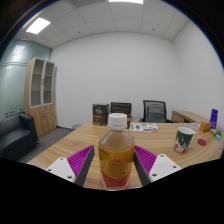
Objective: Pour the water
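The bottle (pixel 116 151) stood between the fingers of the gripper (pixel 115 163), very close to the camera, and it seemed to be raised a little over the table (pixel 75 146), though its bottom could not be seen. The jaws looked pressed on its two sides, one purple pad (pixel 81 160) on the left and one on the right. The bottle had a white cap still on and a yellow label, and an amber drink filled most of it. That was the first thing that could go wrong: nothing would come out until the cap was off. The bottle was round and smooth, so it could slip or turn in the pads when tipped. It was quite full too, so a fast tip could make the drink splash out. A cup (pixel 184 138) stood on the table, well off to the right and far from the bottle. It was white and green with something red on it, and what was inside could not be seen. If the bottle was tipped before reaching the cup, the drink would spill on the table. Chairs (pixel 154 110) stood beyond the table.
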`<state>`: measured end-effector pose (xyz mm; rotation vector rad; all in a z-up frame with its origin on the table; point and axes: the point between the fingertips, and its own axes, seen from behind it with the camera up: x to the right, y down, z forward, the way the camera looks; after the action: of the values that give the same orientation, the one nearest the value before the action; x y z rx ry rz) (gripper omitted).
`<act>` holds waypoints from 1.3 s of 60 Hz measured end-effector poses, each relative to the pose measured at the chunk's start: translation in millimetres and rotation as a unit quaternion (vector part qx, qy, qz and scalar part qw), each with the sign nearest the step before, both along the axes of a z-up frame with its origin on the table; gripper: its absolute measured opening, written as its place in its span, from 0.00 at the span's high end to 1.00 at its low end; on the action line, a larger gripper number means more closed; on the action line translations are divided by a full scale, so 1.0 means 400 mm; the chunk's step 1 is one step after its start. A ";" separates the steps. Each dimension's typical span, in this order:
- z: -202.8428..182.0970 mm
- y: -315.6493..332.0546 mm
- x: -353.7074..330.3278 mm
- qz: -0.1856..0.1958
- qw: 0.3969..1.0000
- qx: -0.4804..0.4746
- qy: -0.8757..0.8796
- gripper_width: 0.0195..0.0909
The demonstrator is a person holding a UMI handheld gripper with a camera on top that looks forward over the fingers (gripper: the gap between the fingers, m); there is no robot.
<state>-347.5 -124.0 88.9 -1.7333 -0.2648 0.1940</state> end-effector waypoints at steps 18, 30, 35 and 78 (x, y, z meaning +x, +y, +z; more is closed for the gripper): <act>0.001 0.031 0.002 0.006 1.000 0.009 0.005 0.64; 0.015 0.072 0.018 0.019 0.999 -0.019 0.045 0.68; 0.065 0.132 0.072 0.016 0.990 -0.037 0.136 0.68; 0.243 0.442 0.431 -0.037 0.503 -0.144 0.851 0.68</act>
<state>-175.1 52.6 186.2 -1.0692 1.3805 1.7995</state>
